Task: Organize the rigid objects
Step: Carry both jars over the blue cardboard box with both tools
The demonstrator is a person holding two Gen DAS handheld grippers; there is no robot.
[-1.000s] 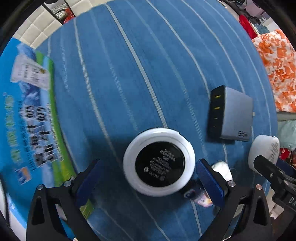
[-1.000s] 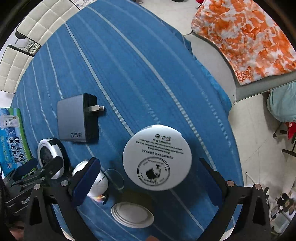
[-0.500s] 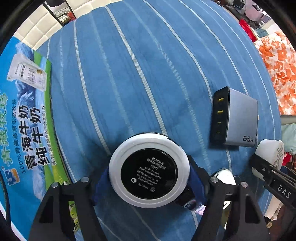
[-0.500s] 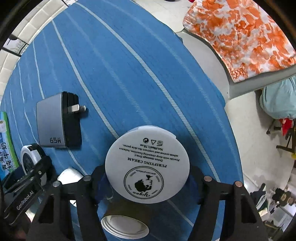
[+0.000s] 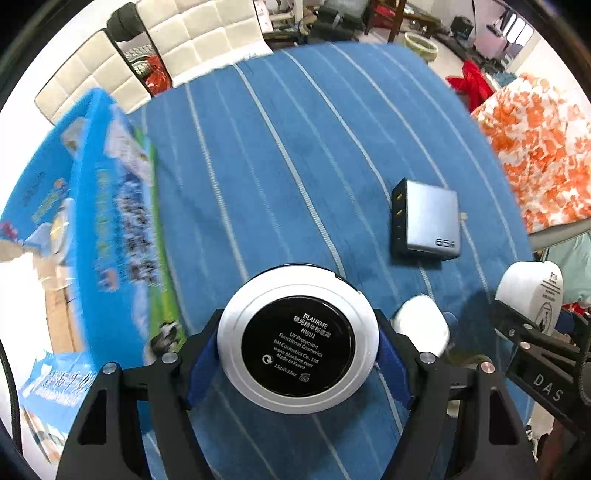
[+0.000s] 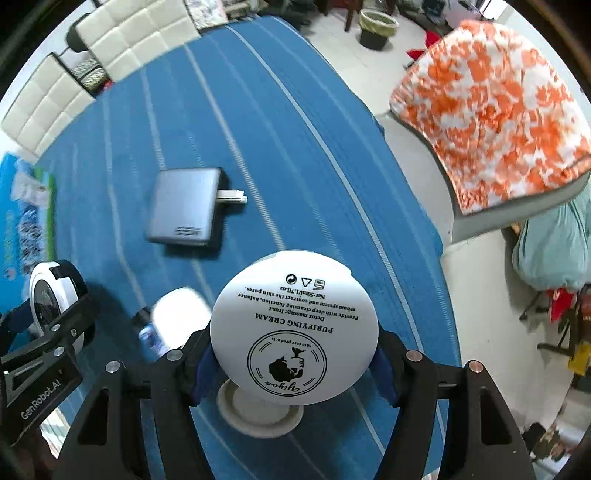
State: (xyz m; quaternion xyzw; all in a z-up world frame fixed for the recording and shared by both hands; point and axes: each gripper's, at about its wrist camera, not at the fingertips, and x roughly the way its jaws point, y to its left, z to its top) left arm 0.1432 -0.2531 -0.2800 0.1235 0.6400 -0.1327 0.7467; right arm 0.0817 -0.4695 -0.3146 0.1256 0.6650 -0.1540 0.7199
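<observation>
Fingers [image 5: 393, 354] clamp compact [image 5: 297, 336]; right gripper [image 6: 293, 363] grips jar [image 6: 294, 326].

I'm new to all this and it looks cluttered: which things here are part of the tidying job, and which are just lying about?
Part of the job:
- black-and-white compact, held in the left gripper
- white cream jar, held in the right gripper
- grey charger
- loose white lid
- small white object

Probably just lying about:
- blue milk carton box
- orange patterned cloth
- white chairs
</observation>
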